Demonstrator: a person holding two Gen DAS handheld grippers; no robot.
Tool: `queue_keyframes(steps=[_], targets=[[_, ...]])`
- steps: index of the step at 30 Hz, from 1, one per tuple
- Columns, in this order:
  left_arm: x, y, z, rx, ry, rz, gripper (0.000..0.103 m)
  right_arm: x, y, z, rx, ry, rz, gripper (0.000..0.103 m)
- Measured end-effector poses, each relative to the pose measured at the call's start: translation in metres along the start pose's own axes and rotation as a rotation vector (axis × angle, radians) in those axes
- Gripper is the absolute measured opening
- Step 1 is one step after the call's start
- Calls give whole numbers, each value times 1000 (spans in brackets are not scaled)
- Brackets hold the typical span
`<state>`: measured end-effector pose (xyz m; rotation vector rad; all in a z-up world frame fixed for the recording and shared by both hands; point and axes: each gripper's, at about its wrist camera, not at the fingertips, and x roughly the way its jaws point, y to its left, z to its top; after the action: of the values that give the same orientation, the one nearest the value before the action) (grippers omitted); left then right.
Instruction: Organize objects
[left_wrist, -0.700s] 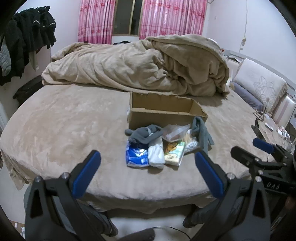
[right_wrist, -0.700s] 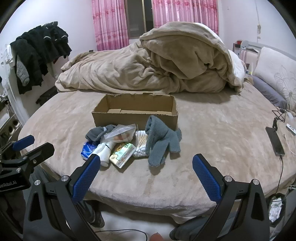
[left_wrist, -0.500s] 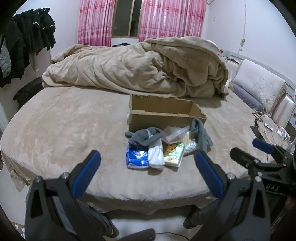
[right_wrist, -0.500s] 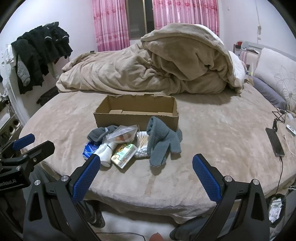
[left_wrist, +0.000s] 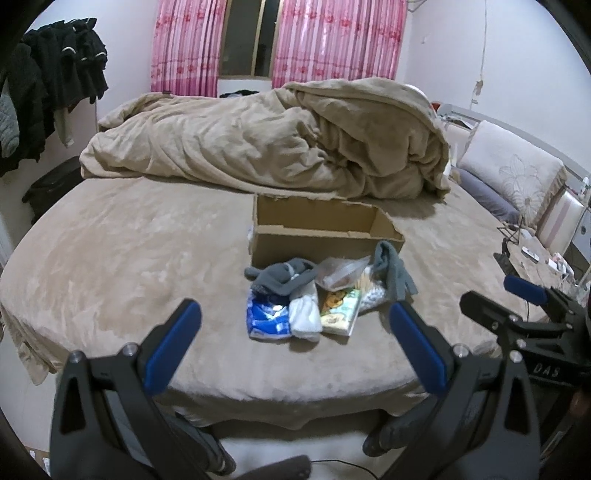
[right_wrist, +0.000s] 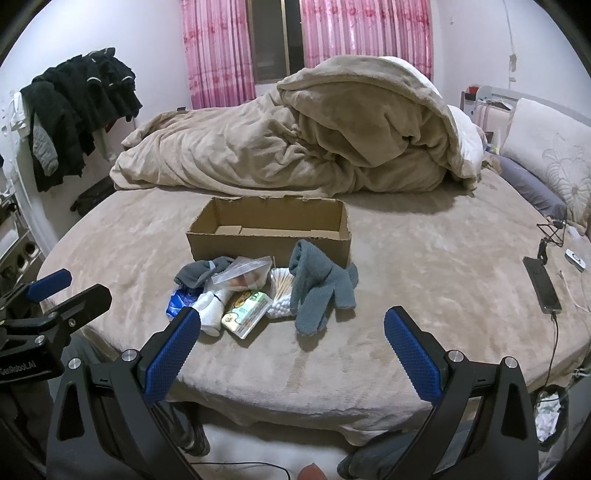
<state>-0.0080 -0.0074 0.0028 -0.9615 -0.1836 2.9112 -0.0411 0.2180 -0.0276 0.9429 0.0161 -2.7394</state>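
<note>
An open cardboard box (left_wrist: 325, 236) (right_wrist: 269, 236) stands empty on the bed. In front of it lies a pile: a grey glove (right_wrist: 319, 291) (left_wrist: 395, 271), a second grey glove (left_wrist: 282, 278) (right_wrist: 197, 273), a clear zip bag (right_wrist: 245, 275) (left_wrist: 341, 271), cotton swabs (right_wrist: 280, 295), a green packet (right_wrist: 245, 312) (left_wrist: 340, 308), a white sock (left_wrist: 304, 315) (right_wrist: 210, 308) and a blue packet (left_wrist: 266, 317) (right_wrist: 177, 299). My left gripper (left_wrist: 293, 345) and right gripper (right_wrist: 291, 349) are open and empty, short of the pile at the bed's near edge.
A rumpled beige duvet (left_wrist: 266, 144) (right_wrist: 314, 140) fills the back of the bed. A phone on a cable (right_wrist: 543, 284) and a small stand (right_wrist: 552, 232) lie at the right. Pillows (right_wrist: 546, 155) are far right. Dark clothes (right_wrist: 77, 103) hang at the left.
Both grippers have edged slightly closer to the bed; the pile and box sit a little lower and larger in view. Nothing was grasped.
</note>
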Motion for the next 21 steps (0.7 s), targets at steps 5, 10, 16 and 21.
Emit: queue_keyframes(steps=[5,10,16,21], targets=[[-3,1,1,4,-5,6,102,-3,0,1,4,-7,0,101],[-4,1,1,5,-1,3,102,-3,0,1,6,-6,-1,101],[-6,0,3,9,-4,1,103,-4,0,1,7,-5,1,101],[-4,0,3,6,-1,-2,103,-3,0,1,8,-5,1,101]])
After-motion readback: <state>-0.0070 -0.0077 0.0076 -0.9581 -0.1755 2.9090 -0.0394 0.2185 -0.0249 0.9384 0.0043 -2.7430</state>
